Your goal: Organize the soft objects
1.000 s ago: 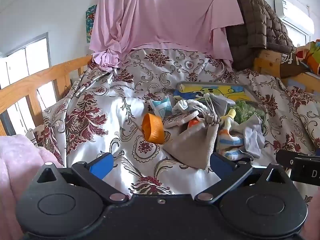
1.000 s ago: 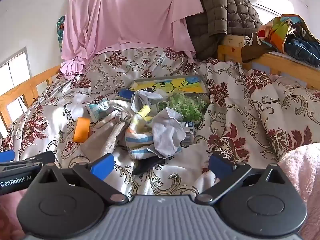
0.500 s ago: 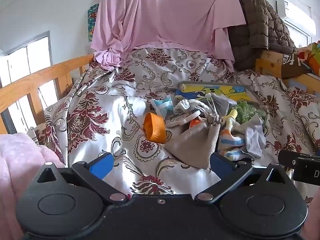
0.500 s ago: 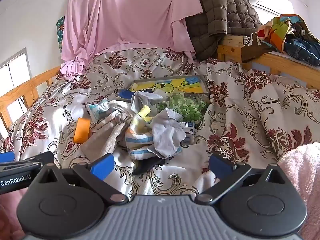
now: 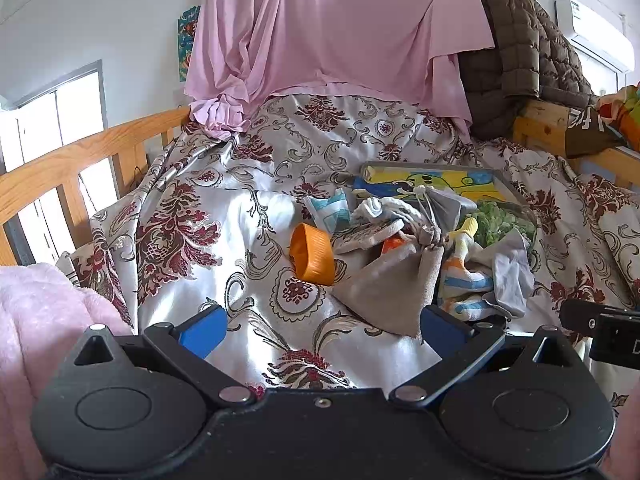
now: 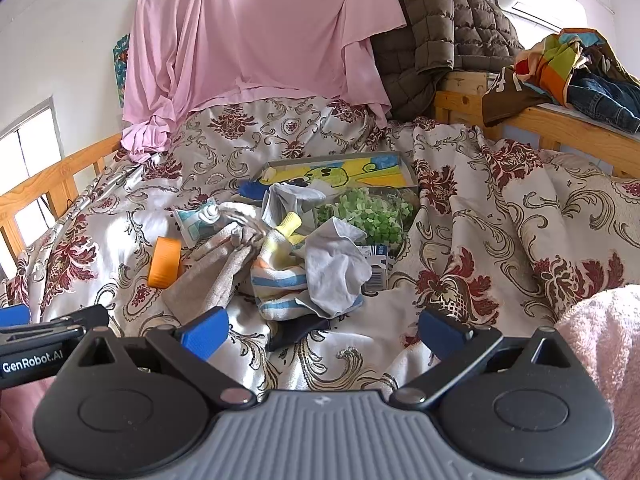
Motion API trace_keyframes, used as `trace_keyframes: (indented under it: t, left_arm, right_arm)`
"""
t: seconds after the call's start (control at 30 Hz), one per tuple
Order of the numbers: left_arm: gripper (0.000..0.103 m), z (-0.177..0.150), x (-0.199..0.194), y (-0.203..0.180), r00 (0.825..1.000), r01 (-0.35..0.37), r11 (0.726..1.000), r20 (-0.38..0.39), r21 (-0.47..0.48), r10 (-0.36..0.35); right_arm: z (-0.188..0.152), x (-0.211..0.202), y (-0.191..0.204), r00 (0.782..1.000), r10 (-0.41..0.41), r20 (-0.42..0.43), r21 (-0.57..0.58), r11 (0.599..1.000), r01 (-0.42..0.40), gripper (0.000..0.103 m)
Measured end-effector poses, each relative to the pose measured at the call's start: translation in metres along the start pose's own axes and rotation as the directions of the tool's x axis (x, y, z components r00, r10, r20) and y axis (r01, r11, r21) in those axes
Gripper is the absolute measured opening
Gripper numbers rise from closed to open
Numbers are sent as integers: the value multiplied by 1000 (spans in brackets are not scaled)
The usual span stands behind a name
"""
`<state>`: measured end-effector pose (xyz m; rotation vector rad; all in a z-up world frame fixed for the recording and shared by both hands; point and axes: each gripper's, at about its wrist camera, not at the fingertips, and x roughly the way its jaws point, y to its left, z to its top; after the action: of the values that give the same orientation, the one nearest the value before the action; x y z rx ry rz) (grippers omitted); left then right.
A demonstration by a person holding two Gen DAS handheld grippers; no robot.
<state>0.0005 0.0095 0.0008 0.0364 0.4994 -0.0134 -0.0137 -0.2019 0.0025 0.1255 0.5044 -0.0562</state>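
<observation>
A heap of soft things lies on the floral bedspread: a beige drawstring pouch, a striped sock, a grey-white cloth and a dark sock. A grey tray with a cartoon print and green bits sits behind them. My left gripper is open and empty, just short of the pouch. My right gripper is open and empty, in front of the dark sock.
An orange lid lies left of the pouch. A small carton sits by the cloth. Wooden bed rails run on the left and right. A pink sheet and a brown quilted jacket hang behind.
The left gripper view has shifted slightly, with the heap sitting a little more to the right and nearer. The right gripper has barely moved. Both stay open.
</observation>
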Motion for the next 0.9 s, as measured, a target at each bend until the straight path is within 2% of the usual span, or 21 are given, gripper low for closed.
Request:
trace_keyframes:
  t: [0.9]
  left_arm:
    - [102, -1, 2, -4, 1000, -2, 1000, 3, -5, 3]
  right_arm:
    - [-1, 0, 0, 1000, 3, 8, 4, 1000, -3, 103]
